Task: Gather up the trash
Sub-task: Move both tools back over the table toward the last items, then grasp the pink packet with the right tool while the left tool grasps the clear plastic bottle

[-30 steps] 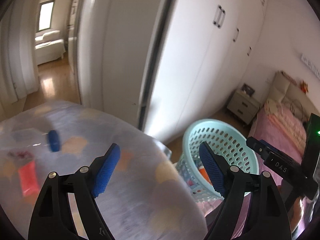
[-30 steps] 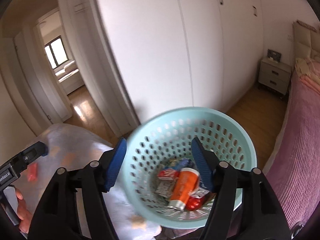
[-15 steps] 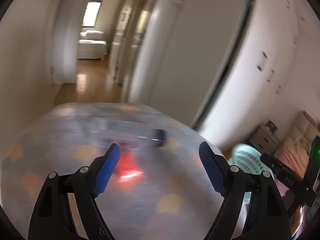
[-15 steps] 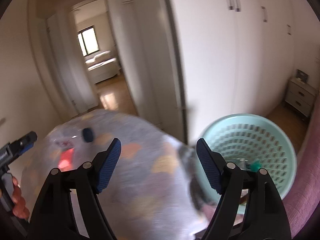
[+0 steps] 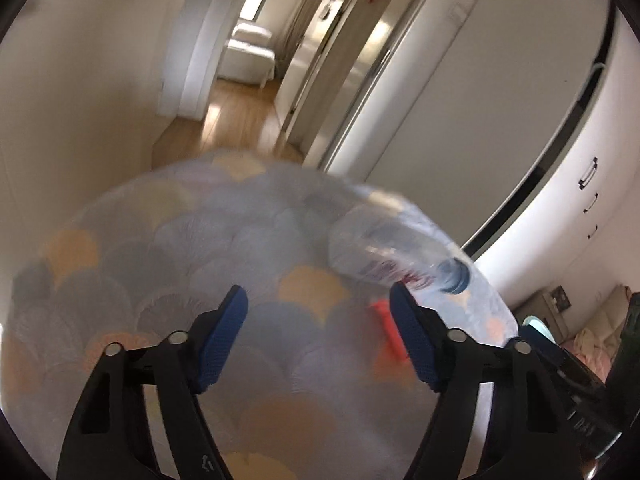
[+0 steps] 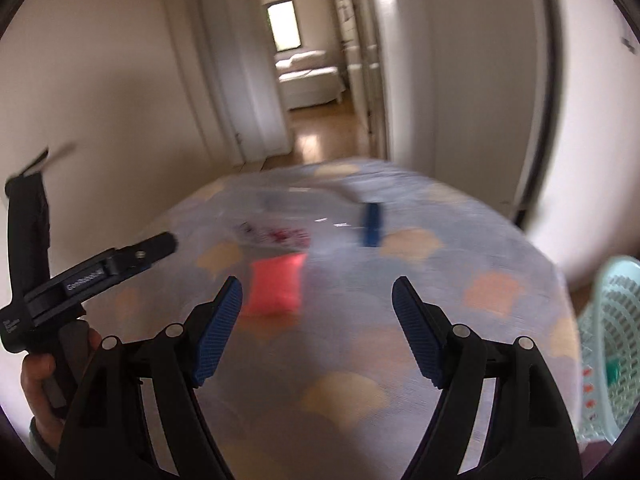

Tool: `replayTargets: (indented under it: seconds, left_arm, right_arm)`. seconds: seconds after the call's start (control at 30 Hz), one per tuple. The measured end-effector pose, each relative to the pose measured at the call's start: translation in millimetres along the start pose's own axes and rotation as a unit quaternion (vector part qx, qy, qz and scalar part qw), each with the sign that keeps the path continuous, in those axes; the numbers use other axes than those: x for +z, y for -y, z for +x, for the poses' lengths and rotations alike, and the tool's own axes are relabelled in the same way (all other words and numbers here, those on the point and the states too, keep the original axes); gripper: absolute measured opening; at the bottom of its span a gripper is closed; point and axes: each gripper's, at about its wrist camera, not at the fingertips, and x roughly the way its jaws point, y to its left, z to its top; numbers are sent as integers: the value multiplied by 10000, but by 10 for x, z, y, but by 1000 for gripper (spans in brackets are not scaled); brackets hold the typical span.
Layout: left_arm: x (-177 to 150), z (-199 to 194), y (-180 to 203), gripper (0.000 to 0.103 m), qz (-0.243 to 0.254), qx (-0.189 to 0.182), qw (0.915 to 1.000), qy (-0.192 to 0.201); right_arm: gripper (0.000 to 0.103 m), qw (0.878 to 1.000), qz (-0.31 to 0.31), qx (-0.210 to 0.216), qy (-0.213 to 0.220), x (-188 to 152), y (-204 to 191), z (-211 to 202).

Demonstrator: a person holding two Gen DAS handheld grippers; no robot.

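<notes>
A clear plastic bottle (image 5: 384, 248) with a blue cap (image 5: 454, 276) lies on its side on the patterned table (image 5: 240, 264); it also shows in the right wrist view (image 6: 312, 220). An orange-red packet (image 6: 276, 286) lies next to it, partly hidden behind my left finger in the left wrist view (image 5: 390, 330). My left gripper (image 5: 318, 340) is open and empty above the table, left of the bottle. My right gripper (image 6: 316, 328) is open and empty, just short of the packet. A teal perforated basket (image 6: 612, 344) stands at the table's right edge.
The left gripper's body and the hand holding it (image 6: 52, 292) appear at the left of the right wrist view. White wardrobe doors (image 5: 500, 120) stand to the right. A hallway (image 6: 316, 128) with a wooden floor lies beyond the table.
Both grippers have swung left, away from the basket and toward the table. The bottle and the packet have come into closer view. Both grippers stay open.
</notes>
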Motion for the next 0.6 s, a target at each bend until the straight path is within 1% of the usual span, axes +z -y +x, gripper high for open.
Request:
replayTargets:
  seconds: [0.03,0.1,0.17,0.3,0.33,0.37,0.4,0.43,0.47,0.5,0.57,0.6]
  left_arm:
    - [34,18,-24,66,-22,-23,10000,-89]
    - [133,4,-33,66,37,-44,9999,-134]
    - [280,5,-4,66,233,-24,9995,-203]
    - [404,94,30,66,482,-26,9985,-276]
    - [422,140,43,66,530,-36,9981,-309]
    - [436,200,58,66,574,-39,9977,-352]
    - [450,272,69,66,605,-83,9972,-424]
    - [459,345,76,66,603,-180,9967,-512]
    - [463,409,82,66,588,-277,9962,-585]
    - [466,476,83,66,581,-333,9958,-632]
    - [450,563,102,66,601,-413,9948,-717]
    - [444,598,117,67,597,-523,9940,-749]
  right_arm:
    - [73,10000,-60,10,-45,-14,-39,52]
    - [73,9998,-128,83,-163,15,-135,212]
    - [73,9996,-134,96,-250,35,-188,354]
    - [73,9990,-148,-82,-403,24,-245,559]
    - [70,9988,-122,-111,-453,24,-243,610]
    - [62,9986,-112,-113,-503,16,-223,640]
    - [57,9983,-102,-121,-564,11,-222,664]
    - [43,9978,-90,-107,-654,8,-210,696]
    - [36,9972,-60,-19,-750,4,-201,722]
    - [36,9972,-21,36,-750,-2,-212,716]
    - [35,9972,-29,1,-743,-38,-191,632]
    - [35,9973,-15,6,-737,-54,-158,594]
